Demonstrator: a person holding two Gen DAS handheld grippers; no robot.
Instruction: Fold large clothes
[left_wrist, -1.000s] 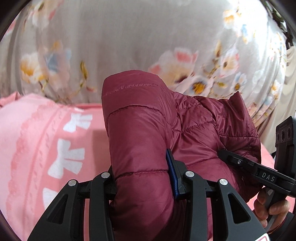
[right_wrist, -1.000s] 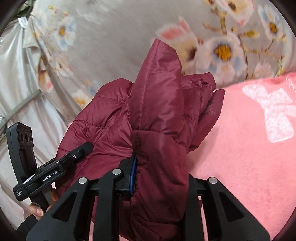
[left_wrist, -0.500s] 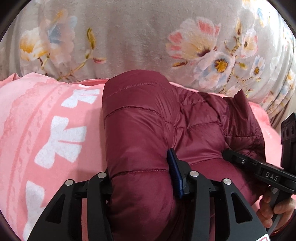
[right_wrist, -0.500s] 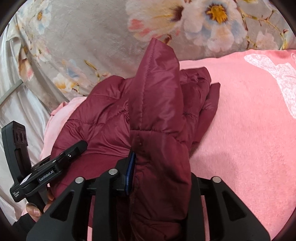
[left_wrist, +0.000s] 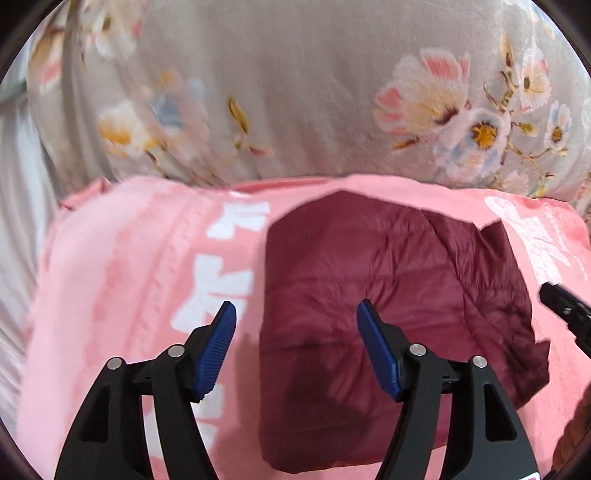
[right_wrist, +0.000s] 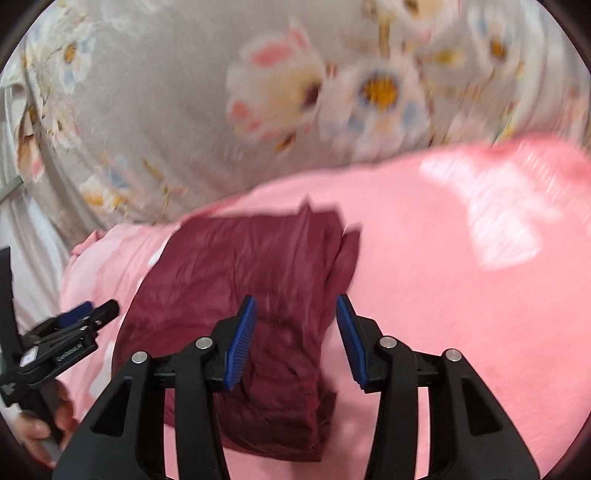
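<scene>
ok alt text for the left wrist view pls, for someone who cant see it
A folded maroon quilted puffer jacket lies on a pink blanket with white bow prints. The open left gripper hovers over its left edge, holding nothing, with a grey floral fabric behind.

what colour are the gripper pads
Blue, ribbed pads on black fingers; clearest in the left wrist view.

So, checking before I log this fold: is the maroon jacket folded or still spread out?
Folded: the maroon jacket lies as a compact layered rectangle on the pink blanket, released.
</scene>
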